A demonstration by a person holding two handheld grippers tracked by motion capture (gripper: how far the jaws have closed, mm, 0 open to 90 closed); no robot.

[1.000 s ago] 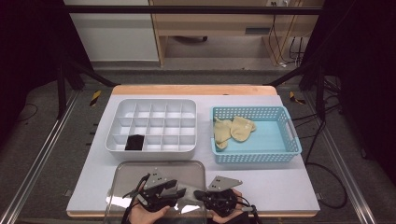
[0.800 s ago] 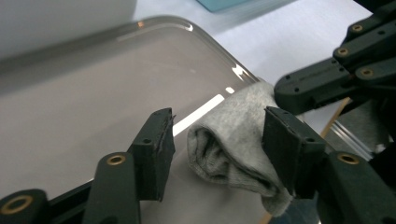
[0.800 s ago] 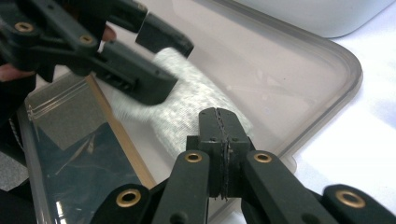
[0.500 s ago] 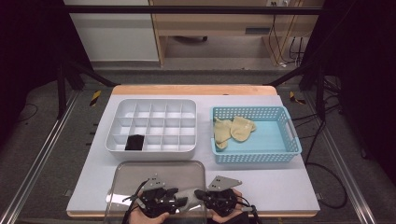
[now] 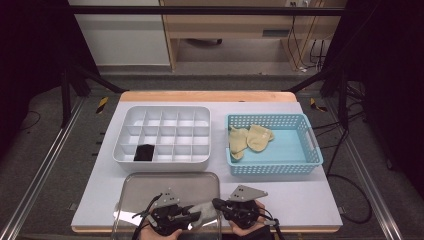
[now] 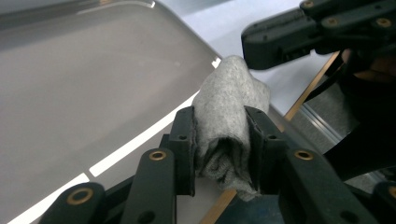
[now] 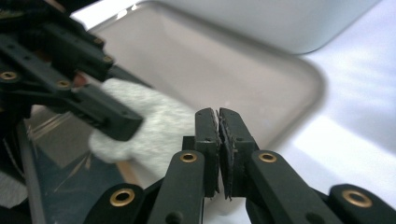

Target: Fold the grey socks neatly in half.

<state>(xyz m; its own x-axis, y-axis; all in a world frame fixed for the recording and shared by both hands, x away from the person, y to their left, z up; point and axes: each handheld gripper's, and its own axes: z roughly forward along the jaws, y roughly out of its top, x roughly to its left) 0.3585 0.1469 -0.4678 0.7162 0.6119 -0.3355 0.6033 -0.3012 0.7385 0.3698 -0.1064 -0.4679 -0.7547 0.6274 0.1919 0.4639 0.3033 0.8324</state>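
Note:
A grey sock [image 5: 206, 212] lies bunched at the near right corner of a clear tray [image 5: 170, 182]. My left gripper [image 5: 193, 216] points right along the table's front edge. Its jaws have just been closing, and in the left gripper view its pads press both sides of the rolled sock [image 6: 229, 102] held in my left gripper [image 6: 219, 119]. My right gripper [image 5: 218, 203] points left, its tips beside the sock. Its jaws have just been opening slightly. In the right gripper view my right gripper [image 7: 218, 114] has its pads almost together with nothing between them, and the sock [image 7: 149, 126] lies just beyond.
A white compartment box [image 5: 162, 161] stands behind the tray, with a black item [image 5: 145, 152] in a front cell. To its right a blue basket [image 5: 272, 168] holds yellow socks [image 5: 250, 137]. The table's front edge runs directly under both hands.
The left gripper's jaws have closed onto the grey sock. Both grippers have settled slightly lower toward the front edge. The right gripper stays close beside the sock.

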